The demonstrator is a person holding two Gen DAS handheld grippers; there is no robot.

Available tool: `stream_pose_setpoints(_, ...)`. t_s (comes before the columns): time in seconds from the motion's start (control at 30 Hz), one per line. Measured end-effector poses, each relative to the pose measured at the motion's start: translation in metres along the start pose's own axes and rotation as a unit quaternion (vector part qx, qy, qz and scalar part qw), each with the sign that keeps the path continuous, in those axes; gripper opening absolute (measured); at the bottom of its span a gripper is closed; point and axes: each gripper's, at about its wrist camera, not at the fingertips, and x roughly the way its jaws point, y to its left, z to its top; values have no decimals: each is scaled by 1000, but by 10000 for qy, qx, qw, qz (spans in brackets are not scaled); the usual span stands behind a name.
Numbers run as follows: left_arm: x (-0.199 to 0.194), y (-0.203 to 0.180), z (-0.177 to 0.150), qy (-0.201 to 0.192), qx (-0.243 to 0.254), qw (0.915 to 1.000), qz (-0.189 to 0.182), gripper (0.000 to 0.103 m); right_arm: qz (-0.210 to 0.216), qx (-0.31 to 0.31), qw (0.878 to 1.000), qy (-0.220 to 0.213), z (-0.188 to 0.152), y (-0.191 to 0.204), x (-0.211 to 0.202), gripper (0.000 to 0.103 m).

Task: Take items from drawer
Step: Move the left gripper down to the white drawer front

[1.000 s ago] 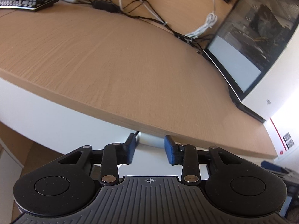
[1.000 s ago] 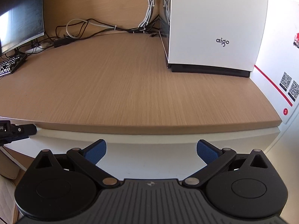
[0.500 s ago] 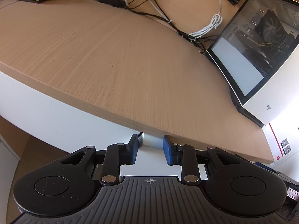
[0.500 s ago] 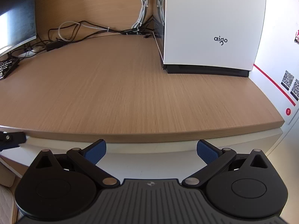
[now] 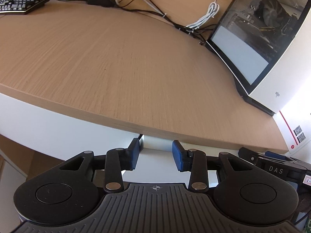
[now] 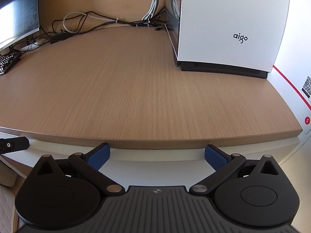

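Left wrist, drawer front [image 5: 155, 145] crosswise, left tool [image 5: 155, 158] narrowly parted

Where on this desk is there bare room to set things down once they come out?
The wide middle of the desk is bare, from its front edge back to the cables, between the keyboard and the white computer case. It is crowded along the back wall, where cables tangle.

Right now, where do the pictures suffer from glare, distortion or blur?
Left wrist view: the desk edge bows from fisheye distortion; the computer case has reflections on its glass side. Right wrist view: the wall at far right is overexposed; the wood grain looks slightly smeared.
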Motion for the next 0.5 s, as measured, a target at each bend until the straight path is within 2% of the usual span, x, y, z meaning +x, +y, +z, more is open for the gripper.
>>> stream_pose_setpoints(0.33, -2, 0, -4, -7, -47, 10000, -39, 39, 18, -18, 10000, 77, -2, 0, -2, 103)
stream_pose_setpoints(0.5, -4, 8, -4, -98, -368, 9993, 17, 29, 42, -34, 9999, 118, -2, -1, -3, 103)
